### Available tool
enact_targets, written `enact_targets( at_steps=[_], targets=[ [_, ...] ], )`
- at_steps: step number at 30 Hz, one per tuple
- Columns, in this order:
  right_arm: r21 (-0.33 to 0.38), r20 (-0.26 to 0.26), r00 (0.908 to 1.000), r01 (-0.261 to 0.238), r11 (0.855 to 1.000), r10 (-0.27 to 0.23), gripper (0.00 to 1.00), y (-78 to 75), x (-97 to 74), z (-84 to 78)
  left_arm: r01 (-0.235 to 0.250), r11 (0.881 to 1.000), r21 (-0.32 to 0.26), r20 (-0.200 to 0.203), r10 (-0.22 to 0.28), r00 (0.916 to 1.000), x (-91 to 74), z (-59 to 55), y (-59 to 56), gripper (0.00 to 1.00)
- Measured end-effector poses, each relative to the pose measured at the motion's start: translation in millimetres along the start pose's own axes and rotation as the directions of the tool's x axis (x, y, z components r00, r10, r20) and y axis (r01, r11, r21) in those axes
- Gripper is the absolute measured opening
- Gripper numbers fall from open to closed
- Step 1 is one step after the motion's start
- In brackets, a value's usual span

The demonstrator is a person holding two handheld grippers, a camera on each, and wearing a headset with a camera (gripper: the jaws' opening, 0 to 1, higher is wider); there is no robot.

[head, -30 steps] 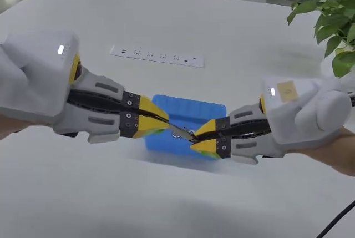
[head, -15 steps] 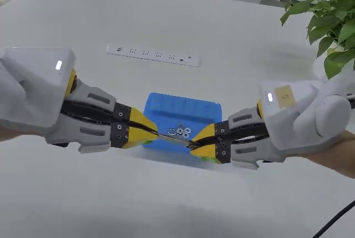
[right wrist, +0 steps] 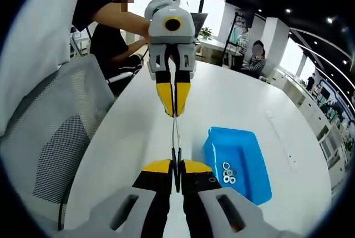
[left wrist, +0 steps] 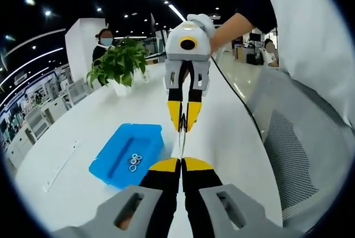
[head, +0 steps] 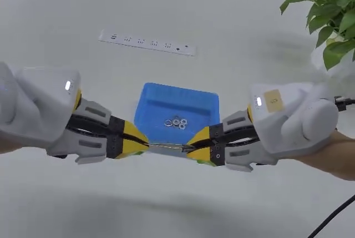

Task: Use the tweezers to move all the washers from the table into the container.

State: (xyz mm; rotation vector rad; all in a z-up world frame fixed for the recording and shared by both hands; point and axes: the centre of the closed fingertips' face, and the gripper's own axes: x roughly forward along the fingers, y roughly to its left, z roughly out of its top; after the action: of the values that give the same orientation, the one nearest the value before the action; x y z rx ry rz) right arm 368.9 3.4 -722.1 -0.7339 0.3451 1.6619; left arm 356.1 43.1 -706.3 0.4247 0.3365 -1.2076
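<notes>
The washers [head: 176, 122] lie in a little bunch on the floor of the blue container [head: 152, 98]. The container sits on the white tabletop [head: 66, 204]. The tweezers [head: 166, 146] are just in front of the container's near wall. They lie flat like a small bridge and seem to be held up off the tabletop. The left tongs [head: 145, 143] are pressed together on one end of the tweezers. The right tongs [head: 188, 148] are pressed together on the other end.

The tweezers are thin and smooth, so they may slip. If one pair of tongs lets go while the other is not pinching hard enough, the tweezers could swing down and fall on the tabletop. If the two tongs pull or twist in different ways, the thin metal could bend. The tongs are also close to the container. A bump on its wall could push or tip it, and the washers would roll out. A power strip [head: 147, 44] and a green plant [head: 327, 16] are far off and look safe.
</notes>
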Motion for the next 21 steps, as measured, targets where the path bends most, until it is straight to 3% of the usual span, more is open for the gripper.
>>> enact_targets(
  at_steps=[9,16,21],
  targets=[
    [0.031,-0.064,0.9978,-0.013,0.999,0.015,0.06,2.7,20.3,-27.2,0.044,0.999,-0.021,-0.073,-0.045,0.9963,22.5,-33.7,-0.1,0.05],
    [0.07,-0.137,0.9904,-0.012,0.997,0.021,0.07,4.7,39.0,-49.5,0.074,0.996,-0.042,-0.153,-0.08,0.985,38.8,-62.8,-0.2,0.05],
    [0.108,-0.171,0.9848,-0.015,0.994,0.033,0.07,3.1,43.3,-58.1,0.077,0.996,-0.043,-0.18,-0.084,0.9802,43.5,-70.5,0.3,0.05]
  ],
)
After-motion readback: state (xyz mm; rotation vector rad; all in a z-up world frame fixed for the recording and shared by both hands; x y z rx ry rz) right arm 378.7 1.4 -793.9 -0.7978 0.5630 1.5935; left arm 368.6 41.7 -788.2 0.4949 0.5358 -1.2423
